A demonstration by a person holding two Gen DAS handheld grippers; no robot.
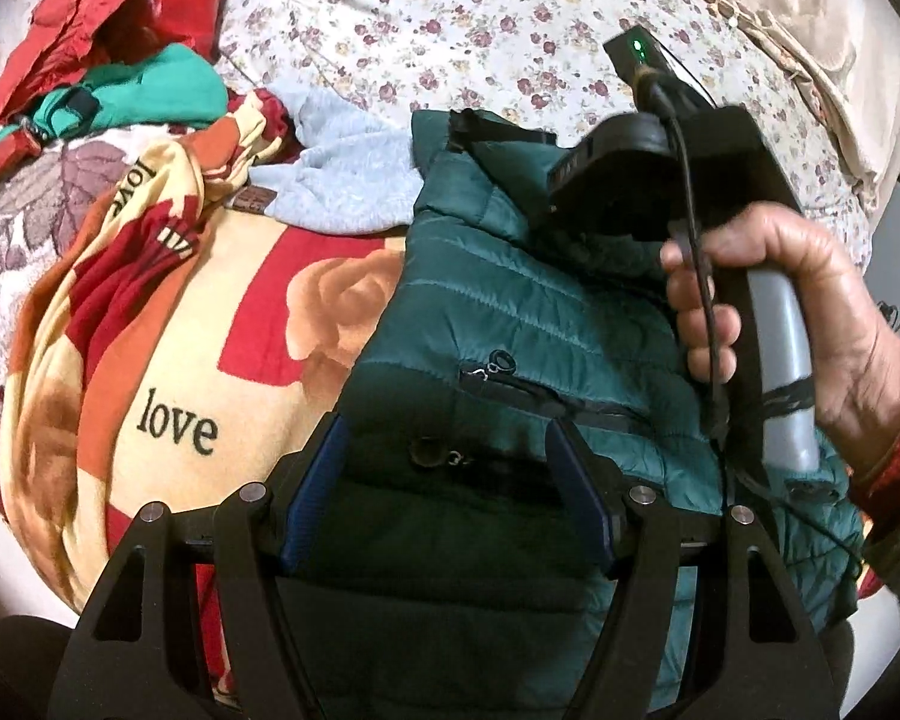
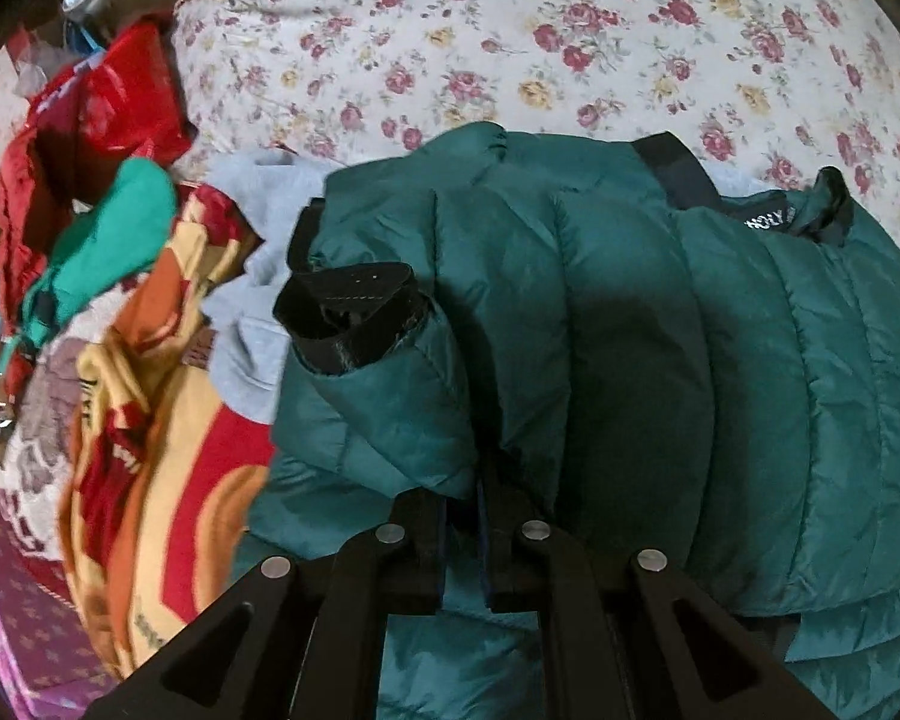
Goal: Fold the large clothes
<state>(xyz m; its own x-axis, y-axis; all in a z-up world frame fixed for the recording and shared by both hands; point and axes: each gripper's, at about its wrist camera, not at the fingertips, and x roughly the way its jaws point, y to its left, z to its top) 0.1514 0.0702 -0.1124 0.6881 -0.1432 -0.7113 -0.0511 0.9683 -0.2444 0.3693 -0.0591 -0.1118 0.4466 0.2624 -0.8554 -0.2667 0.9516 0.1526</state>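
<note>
Mid-fold: right gripper (image 2: pixel 462 534) pinches the green puffer jacket (image 2: pixel 600 324), left gripper (image 1: pixel 450 468) waits with fingers spread.

Right jaws sit narrow, apparently clamped on a sleeve fold just ahead of the fingertips, though the contact is shadowed; the black cuff (image 2: pixel 354 318) lies ahead-left. Left jaws stand wide over the jacket's dark lining near the pocket zipper (image 1: pixel 498 369), gripping nothing. To fold well: carry the sleeve flat across the body, press the lining edge with the left, and keep clear of the love blanket (image 1: pixel 174 420) on the left.
</note>
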